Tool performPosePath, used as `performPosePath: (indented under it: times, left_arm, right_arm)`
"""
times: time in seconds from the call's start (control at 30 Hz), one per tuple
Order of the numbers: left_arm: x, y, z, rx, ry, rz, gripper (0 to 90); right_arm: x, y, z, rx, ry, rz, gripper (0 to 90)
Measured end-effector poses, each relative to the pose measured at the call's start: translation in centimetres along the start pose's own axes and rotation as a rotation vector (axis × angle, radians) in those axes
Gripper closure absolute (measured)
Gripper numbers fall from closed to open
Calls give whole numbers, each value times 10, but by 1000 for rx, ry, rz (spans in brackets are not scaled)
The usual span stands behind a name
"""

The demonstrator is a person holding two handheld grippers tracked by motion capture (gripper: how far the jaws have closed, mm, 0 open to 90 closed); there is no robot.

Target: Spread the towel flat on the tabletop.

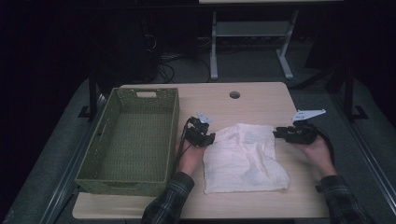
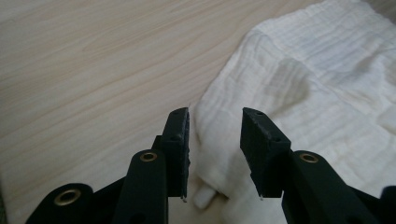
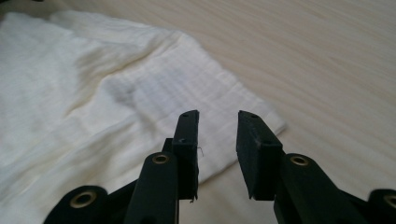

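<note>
A white waffle-textured cloth [image 1: 243, 157] lies rumpled on the wooden table [image 1: 261, 100], a little right of the middle. My left gripper [image 1: 213, 136] is at the cloth's upper left corner, open, its jaws either side of the cloth's edge [image 2: 219, 140] without pinching it. My right gripper [image 1: 275, 133] is at the cloth's upper right corner, also open, hovering over that corner [image 3: 219, 121]. The cloth's near edge lies flat towards the person.
A green woven basket [image 1: 173, 126] stands empty on the table's left half, just left of the left hand. A round cable hole [image 1: 234, 94] is in the far middle of the table. Another desk's legs stand beyond.
</note>
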State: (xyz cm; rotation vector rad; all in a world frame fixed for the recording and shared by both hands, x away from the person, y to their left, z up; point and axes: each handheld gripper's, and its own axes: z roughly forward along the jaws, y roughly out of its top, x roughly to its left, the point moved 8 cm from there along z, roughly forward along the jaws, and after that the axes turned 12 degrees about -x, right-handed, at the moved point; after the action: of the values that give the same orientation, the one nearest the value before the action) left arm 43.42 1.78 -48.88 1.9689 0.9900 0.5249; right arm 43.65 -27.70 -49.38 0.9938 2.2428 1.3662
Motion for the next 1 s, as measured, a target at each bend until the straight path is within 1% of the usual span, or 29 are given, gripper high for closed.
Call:
performPosePath:
  times: [0.03, 0.07, 0.1, 0.13, 0.17, 0.23, 0.27, 0.33, 0.37, 0.43, 0.47, 0.53, 0.57, 0.63, 0.67, 0.7, 0.73, 0.77, 0.8, 0.83, 0.87, 0.9, 1.0]
  left_arm:
    - [2, 1, 3, 3, 1, 0, 613]
    - [2, 1, 7, 3, -9, -12, 608]
    - [3, 2, 9, 5, -5, -15, 608]
    - [4, 1, 11, 6, 1, -11, 608]
    - [5, 1, 14, 10, 5, -10, 608]
    - [6, -2, 18, 14, 5, -16, 608]
    - [6, -3, 19, 23, 7, -14, 608]
    - [7, -6, 22, 36, 11, -6, 608]
    - [8, -7, 23, 35, 14, -6, 608]
    - [9, -9, 25, 42, 12, -7, 609]
    - [9, -10, 26, 46, 7, -11, 617]
    - [8, -12, 27, 53, -1, -10, 636]
    - [7, -12, 28, 56, -9, -9, 654]
    - [6, -13, 28, 63, -16, 3, 702]
    - [5, -14, 29, 66, -23, 3, 741]
    - [5, -15, 30, 69, -30, -6, 783]
    - [4, -17, 31, 74, -36, -10, 821]
    - [3, -17, 32, 73, -42, -17, 860]
    - [3, -17, 32, 69, -44, -18, 877]
    - [3, -16, 32, 65, -47, -19, 883]
    - [3, -14, 32, 53, -49, -29, 885]
    - [4, -13, 31, 47, -49, -26, 887]
    - [5, -5, 30, 23, -51, -33, 889]
  right_arm:
    - [-4, 0, 5, -1, -7, 5, 689]
    - [-8, 0, 9, 18, -11, 11, 687]
    - [-13, -1, 14, 39, -26, 6, 687]
    - [-16, 0, 17, 42, -33, 2, 688]
    - [-18, 1, 19, 41, -30, 10, 687]
    - [-24, 3, 24, 49, -41, 14, 687]
    - [-27, 2, 27, 66, -44, 25, 685]
    - [-33, 0, 31, 86, -58, 24, 682]
    - [-36, -1, 34, 92, -57, 31, 676]
    - [-40, 0, 37, 72, -55, 63, 676]
    - [-42, -1, 39, 66, -49, 69, 679]
    - [-44, -5, 43, 88, -58, 67, 688]
    - [-45, -8, 44, 99, -55, 72, 696]
    - [-44, -11, 45, 100, -48, 74, 732]
    - [-43, -12, 46, 102, -41, 82, 766]
    - [-43, -12, 46, 96, -31, 95, 792]
    - [-44, -13, 46, 96, -28, 93, 825]
    - [-43, -13, 46, 96, -23, 99, 839]
    - [-42, -12, 46, 94, -25, 100, 846]
    - [-42, -12, 46, 97, -31, 100, 851]
    - [-42, -12, 46, 96, -35, 93, 852]
    - [-43, -11, 45, 94, -35, 88, 855]
    - [-46, -5, 38, 68, -40, 90, 857]
